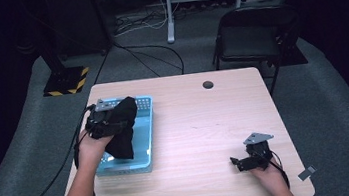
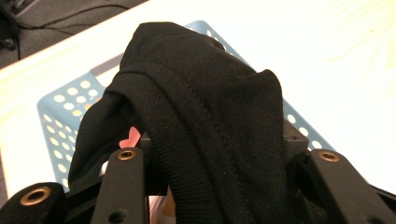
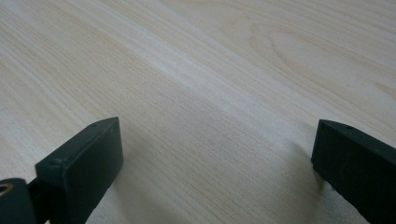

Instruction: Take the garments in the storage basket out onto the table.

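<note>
My left hand-held gripper [image 1: 106,120] has the black knitted cloth garment [image 1: 123,127] pinched between its jaws and lifted over the light blue perforated plastic basket [image 1: 146,140] at the left side of the pale wood-grain bench [image 1: 208,139]. From the left gripper view the garment [image 2: 205,126] drapes over and between my jaws, with the basket [image 2: 65,112] right underneath; something pinkish peeks out below the fabric, though I can't make out what it is (the cloth hides most of it).

My right hand-held gripper [image 1: 243,162] waits near the front right corner of the bench, jaws spread wide and holding nothing; its own view looks down on bare wood [image 3: 210,93] between them.

As I judge it, the work is mid-way: the garment is gripped and hanging partly in the basket, neither fully in nor fully out, so settling or removing it is what is left.

The bench top has a small round cable hole [image 1: 207,84] near its far edge. Beyond it lie grey carpet, a black folding chair [image 1: 255,32], loose cables and a yellow-and-black striped stand base [image 1: 66,81], in a dark room
</note>
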